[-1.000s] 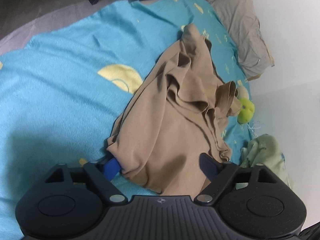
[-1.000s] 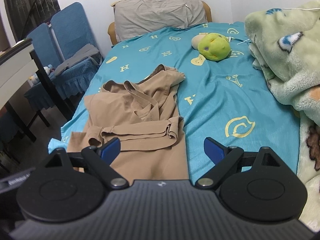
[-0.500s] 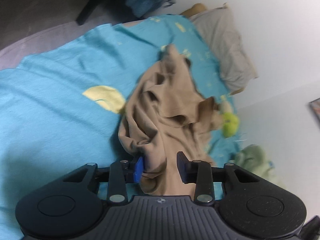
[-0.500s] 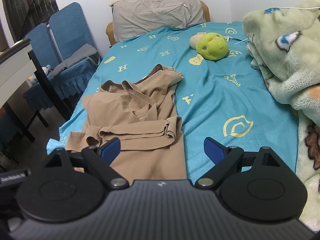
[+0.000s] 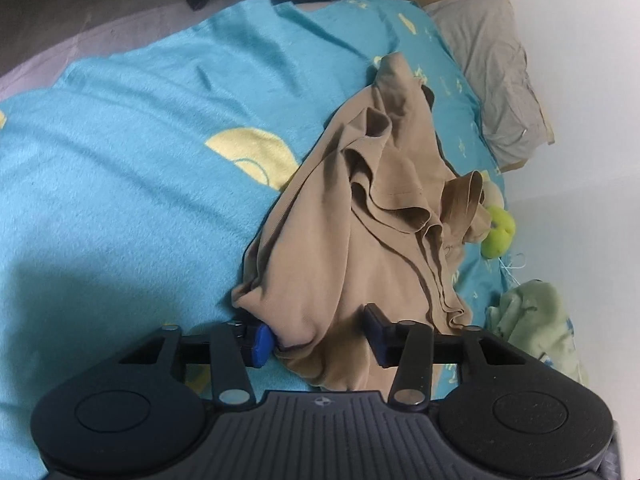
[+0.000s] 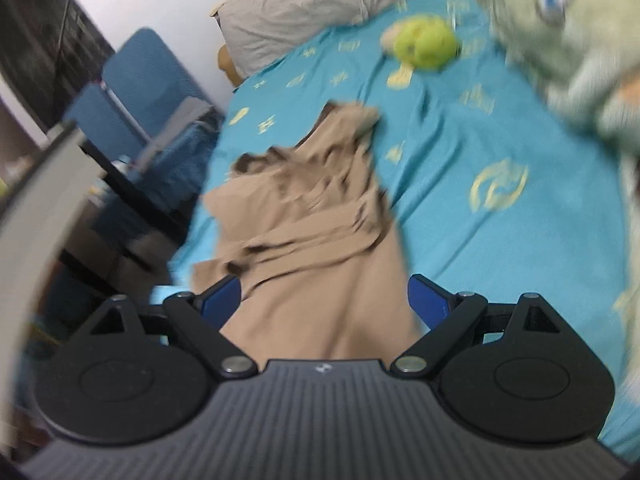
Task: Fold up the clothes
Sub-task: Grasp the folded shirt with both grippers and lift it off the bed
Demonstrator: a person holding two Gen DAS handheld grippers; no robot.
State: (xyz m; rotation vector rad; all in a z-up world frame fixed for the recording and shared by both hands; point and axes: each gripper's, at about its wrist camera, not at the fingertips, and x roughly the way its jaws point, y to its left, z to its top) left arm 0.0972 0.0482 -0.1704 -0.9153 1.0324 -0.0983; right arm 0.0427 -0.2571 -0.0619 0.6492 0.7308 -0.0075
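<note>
We note a tan garment [image 5: 360, 240] lying rumpled on the blue bedspread [image 5: 120, 160], near its foot edge. Left gripper [image 5: 320, 338]: jaws partly closed around a bunched corner of the garment, cloth pressed between them. Right gripper [image 6: 322, 300]: jaws wide, garment's lower hem lying between them, ungripped; this view is blurred. Green plush toy [image 6: 426, 42] farther up the bedspread, near the grey pillow [image 6: 304, 12].
</note>
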